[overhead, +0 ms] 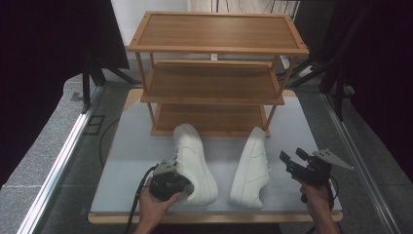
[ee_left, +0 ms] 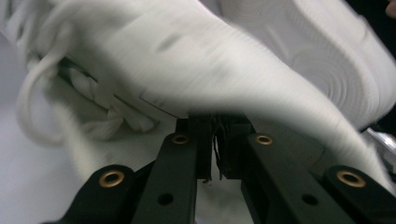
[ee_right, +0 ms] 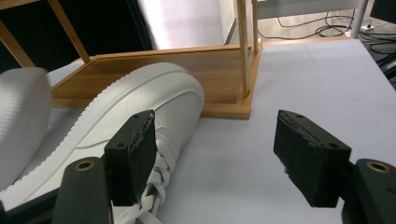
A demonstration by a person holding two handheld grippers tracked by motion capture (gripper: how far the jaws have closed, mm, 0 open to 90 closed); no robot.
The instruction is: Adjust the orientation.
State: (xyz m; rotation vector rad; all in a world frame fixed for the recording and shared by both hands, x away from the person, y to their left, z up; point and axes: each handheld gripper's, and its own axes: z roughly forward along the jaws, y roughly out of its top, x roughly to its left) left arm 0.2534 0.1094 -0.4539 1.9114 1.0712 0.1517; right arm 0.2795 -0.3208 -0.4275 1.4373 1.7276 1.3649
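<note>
1. Nearest the left front corner of the table (overhead: 122, 146), the left gripper (overhead: 187, 187) has its jaws pressed almost together on the heel collar of the left shoe (overhead: 195, 163); the left gripper view shows the black jaws [no point] squeezing a thin edge of that shoe (ee_left: 196, 60), which is blurred there. Keep that pinch firm, since it bites only a narrow strip of fabric and the shoe's weight hangs ahead of it.
2. Lift the shoe level and carry it toe-first toward the far side, where the bottom shelf (overhead: 209, 117) of the wooden rack (overhead: 216, 31) lies open.
3. Further right, the right shoe (overhead: 253, 168) rests tipped on its side, toe pointing to the rack; don't brush it in passing.
4. At the right, the right gripper (overhead: 292, 158) hovers with its jaws spread wide, holding nothing; in the right gripper view its pads (ee_right: 133, 158) stand beside that shoe (ee_right: 140, 107). It should close on the collar, not the laces.
</note>
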